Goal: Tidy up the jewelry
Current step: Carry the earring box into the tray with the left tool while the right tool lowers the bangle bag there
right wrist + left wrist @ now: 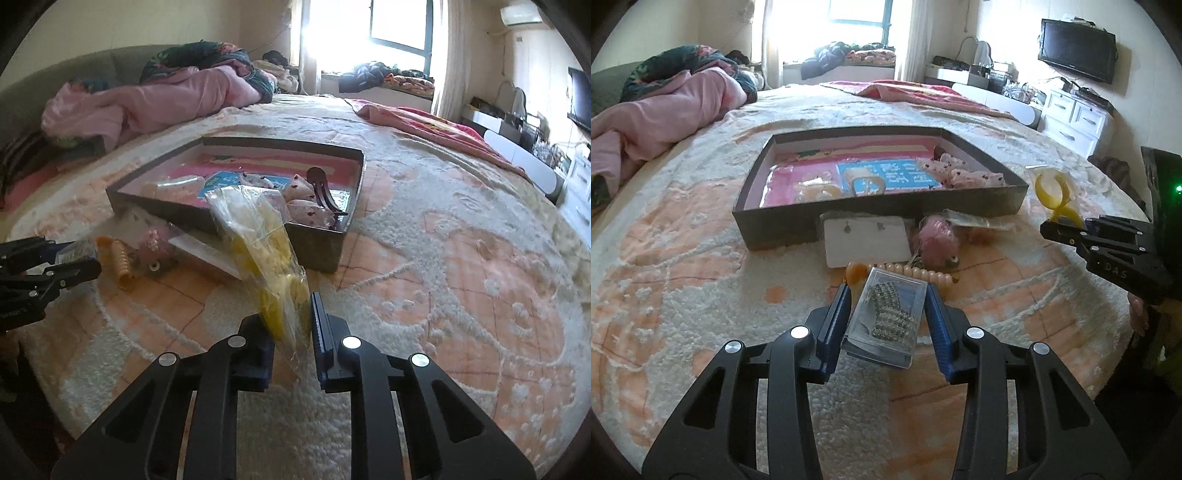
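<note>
My left gripper (889, 295) is shut on a clear plastic case (886, 317) with a rhinestone piece inside, held above the bedspread. My right gripper (291, 314) is shut on a clear bag (258, 229) holding a yellow item, lifted near the right front corner of the dark shallow box (321, 247). The bag also shows in the left wrist view (1052, 188). The box (871, 208) holds a pink and blue card, a cream bangle (866, 182), pink hair ties (960, 170) and a dark hair clip (325, 192).
In front of the box lie a white earring card (866, 240), a pink fluffy charm (938, 240) and a beige bead coil (919, 275), which also shows in the right wrist view (122, 262). Pink bedding (657, 118) is heaped at the far left.
</note>
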{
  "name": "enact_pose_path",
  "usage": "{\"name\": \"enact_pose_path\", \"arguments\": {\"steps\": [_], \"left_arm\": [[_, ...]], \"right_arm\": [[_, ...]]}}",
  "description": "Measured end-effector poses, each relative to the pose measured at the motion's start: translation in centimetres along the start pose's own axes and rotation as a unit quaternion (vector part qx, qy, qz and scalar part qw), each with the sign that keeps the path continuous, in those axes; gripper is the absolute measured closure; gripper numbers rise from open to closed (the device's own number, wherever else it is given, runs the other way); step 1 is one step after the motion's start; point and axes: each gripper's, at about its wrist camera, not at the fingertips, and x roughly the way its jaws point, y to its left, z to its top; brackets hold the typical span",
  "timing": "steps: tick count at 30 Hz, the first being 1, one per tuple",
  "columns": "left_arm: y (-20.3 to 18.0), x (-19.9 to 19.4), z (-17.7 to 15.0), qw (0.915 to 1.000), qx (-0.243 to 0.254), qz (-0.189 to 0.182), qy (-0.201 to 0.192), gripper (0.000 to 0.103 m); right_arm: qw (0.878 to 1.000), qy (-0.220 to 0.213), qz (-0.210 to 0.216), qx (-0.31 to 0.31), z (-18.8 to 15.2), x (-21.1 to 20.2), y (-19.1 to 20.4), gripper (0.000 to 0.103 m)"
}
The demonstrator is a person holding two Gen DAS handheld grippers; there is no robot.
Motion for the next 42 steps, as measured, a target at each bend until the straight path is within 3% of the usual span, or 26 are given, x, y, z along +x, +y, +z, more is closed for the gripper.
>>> {"name": "enact_pose_path", "arguments": {"steps": [16, 42], "left_arm": [[1.1, -0.9, 3.4, 0.9984, -0.017, 0.035, -0.04, 0.07], [5.4, 2.1, 7.6, 0.9942, -0.064, 0.063, -0.059, 0.07]], "right_arm": [[0.999, -0.035, 0.02, 0.025, 1.8, -2.1, -0.9, 0.086], [0.999, -0.043, 0.022, 0.004, 6.3, 1.4, 1.0, 0.086]]}}
